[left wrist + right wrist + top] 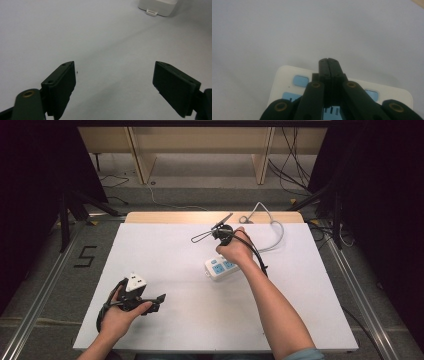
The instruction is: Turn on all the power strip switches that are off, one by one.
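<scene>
Right claw (328, 61) clenched on nothing, jaws pressed together, poised directly over the white power strip (222, 267), above its blue sockets. Left claw (113, 82) released, jaws wide apart, low over bare white worktop (200, 320), well apart from the power strip, toward the worktop's near left corner. The strip's white cable (272, 227) loops off its far side to the worktop's far edge.

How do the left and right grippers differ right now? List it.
Jaws: the left gripper stands wide open with bare table between them; the right gripper is shut, holding nothing. Place: the left gripper hovers near the table's front left, away from the power strip; the right gripper hangs directly over it. Both are black and hand-held.
</scene>
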